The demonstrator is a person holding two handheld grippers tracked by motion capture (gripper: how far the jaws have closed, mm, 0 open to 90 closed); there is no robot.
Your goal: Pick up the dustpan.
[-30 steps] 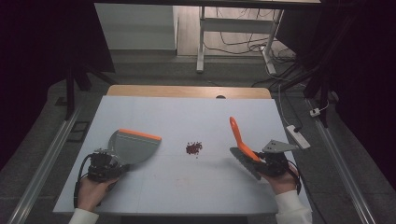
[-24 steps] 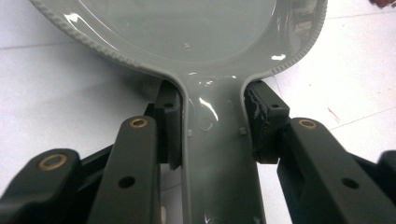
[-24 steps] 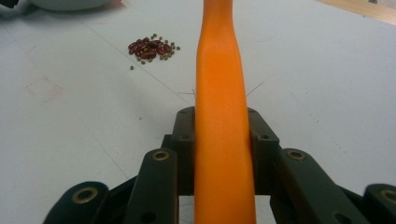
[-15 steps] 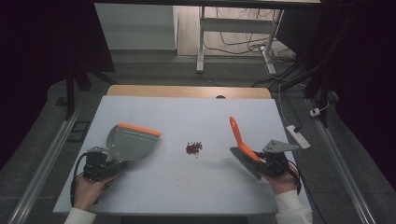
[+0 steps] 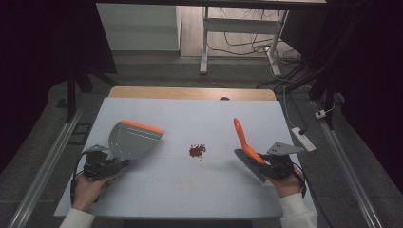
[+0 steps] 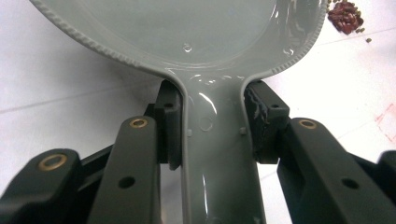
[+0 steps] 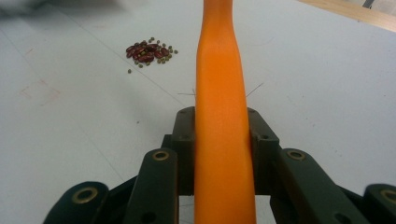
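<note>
My left gripper (image 5: 113,164) is shut on the handle (image 6: 217,158) of a grey dustpan (image 5: 130,141) with an orange front lip, held at the table's left just over the white tabletop (image 5: 190,114). In the left gripper view the pan (image 6: 187,28) spreads beyond the jaws. My right gripper (image 5: 260,161) is shut on a brush: its orange handle (image 5: 241,135) points up and away, and the dark bristles (image 5: 248,164) sit low by the hand. A small pile of red and green beans (image 5: 196,150) lies between the two tools, apart from both, and shows as beans (image 7: 148,52) left of the handle (image 7: 222,107).
The table's wooden far edge (image 5: 190,92) has a dark hole (image 5: 224,99). A white power strip (image 5: 302,138) lies at the right edge. Faint red marks (image 7: 39,93) are on the tabletop. Floor rails run along both sides, with cables and a frame behind.
The dustpan's orange lip has lifted slightly in the high view as the left hand shifted a little. The right hand and the brush have stayed put.
</note>
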